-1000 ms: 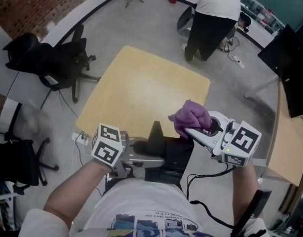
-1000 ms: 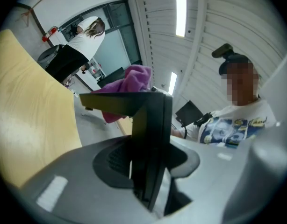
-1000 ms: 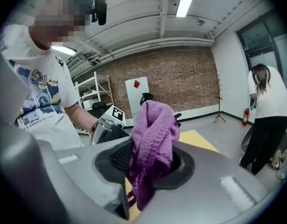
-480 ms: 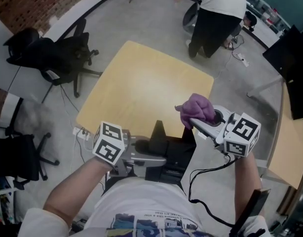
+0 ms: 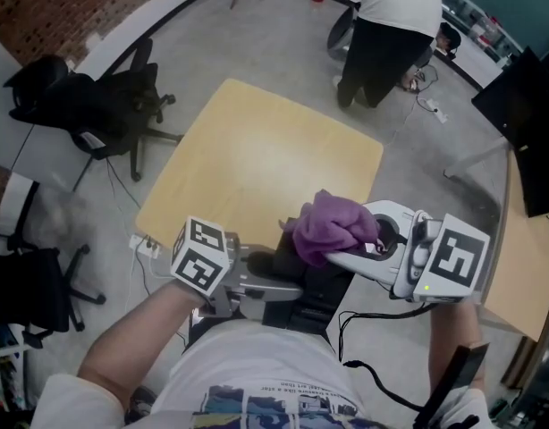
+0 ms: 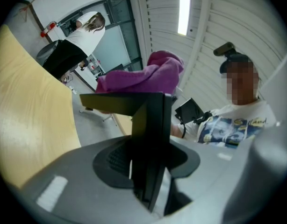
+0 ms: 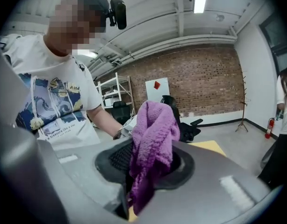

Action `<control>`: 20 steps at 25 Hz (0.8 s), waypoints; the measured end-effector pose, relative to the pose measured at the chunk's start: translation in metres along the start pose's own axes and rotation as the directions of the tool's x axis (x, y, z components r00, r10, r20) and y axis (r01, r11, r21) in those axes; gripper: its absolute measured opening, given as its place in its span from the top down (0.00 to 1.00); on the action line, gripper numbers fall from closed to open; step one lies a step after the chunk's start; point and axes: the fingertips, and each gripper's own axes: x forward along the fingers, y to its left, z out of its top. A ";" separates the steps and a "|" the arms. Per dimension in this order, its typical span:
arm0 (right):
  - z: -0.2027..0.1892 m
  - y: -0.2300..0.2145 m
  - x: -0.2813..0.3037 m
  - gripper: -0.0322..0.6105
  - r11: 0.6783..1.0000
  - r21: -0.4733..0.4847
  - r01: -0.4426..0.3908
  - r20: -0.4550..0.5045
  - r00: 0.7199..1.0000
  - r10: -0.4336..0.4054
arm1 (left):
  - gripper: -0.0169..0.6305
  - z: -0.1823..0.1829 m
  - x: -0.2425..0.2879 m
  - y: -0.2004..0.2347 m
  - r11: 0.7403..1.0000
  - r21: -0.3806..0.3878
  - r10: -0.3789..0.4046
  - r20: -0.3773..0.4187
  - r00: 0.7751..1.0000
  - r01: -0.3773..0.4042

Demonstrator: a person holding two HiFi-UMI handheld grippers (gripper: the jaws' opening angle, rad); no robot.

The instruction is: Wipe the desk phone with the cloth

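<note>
The black desk phone [image 5: 317, 282] is held just off the near edge of the wooden table [image 5: 257, 159], with my left gripper [image 5: 288, 280] shut on it. In the left gripper view the phone [image 6: 148, 139] stands dark between the grey jaws of my left gripper [image 6: 146, 181]. My right gripper [image 5: 339, 256] is shut on a bunched purple cloth [image 5: 333, 226], which sits over the phone's upper right part. The cloth [image 6: 143, 76] shows right behind the phone's top edge. In the right gripper view the cloth [image 7: 153, 148] hangs from my right gripper [image 7: 143, 181] and hides the phone.
Black office chairs stand left of the table [image 5: 105, 105] and at the left edge [image 5: 33, 293]. A person [image 5: 391, 34] stands beyond the table's far corner. A dark monitor [image 5: 525, 123] is at the right. A black cable [image 5: 373, 324] hangs under my right gripper.
My right gripper first lifted away to the right, then swung left and nearer with the cloth, which now covers the phone's top. The left gripper and the phone stayed put.
</note>
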 end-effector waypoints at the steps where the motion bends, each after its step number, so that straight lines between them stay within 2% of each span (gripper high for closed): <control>1: -0.007 -0.001 0.002 0.79 1.000 0.002 -0.002 -0.025 1.000 0.002 | 0.69 0.001 0.002 -0.001 1.000 0.002 -0.001 -0.002 1.000 0.001; 9: -0.051 -0.029 0.006 0.79 0.997 0.052 0.048 -0.137 0.990 -0.041 | 0.69 -0.001 0.003 -0.005 1.000 0.010 0.000 -0.006 1.000 0.000; 11: -0.054 -0.033 0.004 0.79 0.997 0.057 0.052 -0.139 0.989 -0.044 | 0.69 0.000 0.003 -0.005 1.000 0.008 0.001 -0.006 1.000 -0.001; 16: -0.014 -0.019 -0.005 0.79 1.000 0.016 0.001 -0.022 1.000 0.000 | 0.69 -0.001 0.001 -0.002 1.000 -0.002 -0.001 -0.001 1.000 0.001; 20: 0.018 0.006 0.003 0.79 0.995 -0.039 -0.097 0.026 0.995 0.098 | 0.69 -0.002 0.003 -0.002 1.000 -0.004 -0.008 -0.008 1.000 0.008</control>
